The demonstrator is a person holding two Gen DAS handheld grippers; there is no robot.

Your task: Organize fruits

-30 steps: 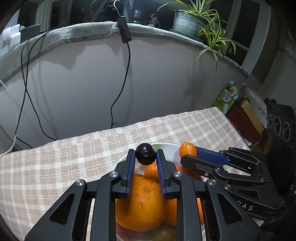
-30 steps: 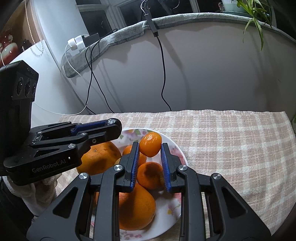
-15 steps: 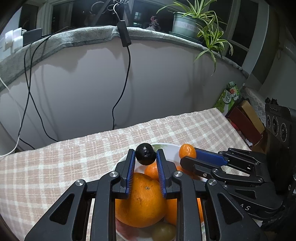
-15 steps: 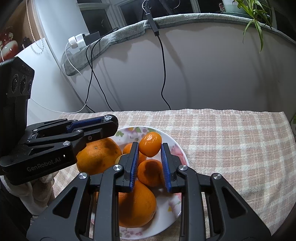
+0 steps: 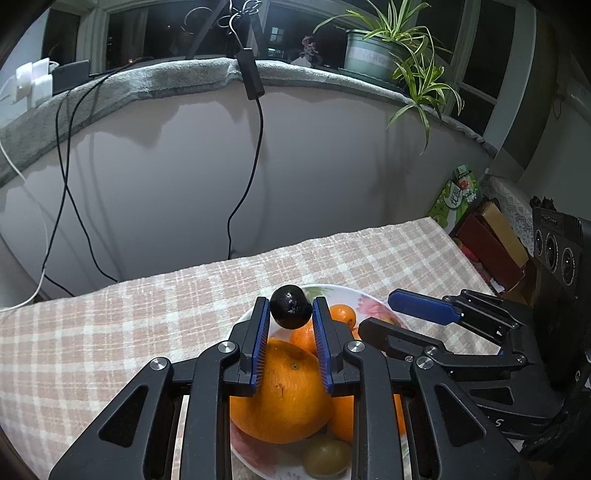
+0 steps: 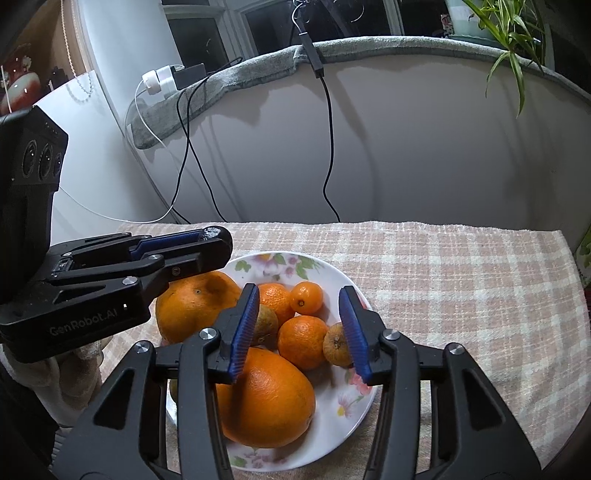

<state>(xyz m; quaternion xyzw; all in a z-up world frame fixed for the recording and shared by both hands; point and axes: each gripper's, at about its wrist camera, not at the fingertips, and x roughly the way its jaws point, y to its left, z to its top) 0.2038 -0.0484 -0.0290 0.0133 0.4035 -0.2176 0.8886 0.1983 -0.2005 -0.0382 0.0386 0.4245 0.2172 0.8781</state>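
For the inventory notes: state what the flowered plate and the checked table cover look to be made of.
Plate: probably glazed ceramic or porcelain; its white surface is glossy with printed flowers, though melamine cannot be ruled out.
Table cover: a woven textile, matte, likely cotton or terry; its nubby weave and soft fringed edge show.

A lived-in home at night: dark window panes [image 5: 166, 33] sit behind a sill draped with a grey blanket [image 5: 147, 85], where a potted spider plant [image 5: 391, 55] stands and chargers [image 6: 159, 79] trail cables. A checked cloth [image 6: 461, 280] covers the counter, bearing a floral plate [image 6: 273, 264] of fruit.
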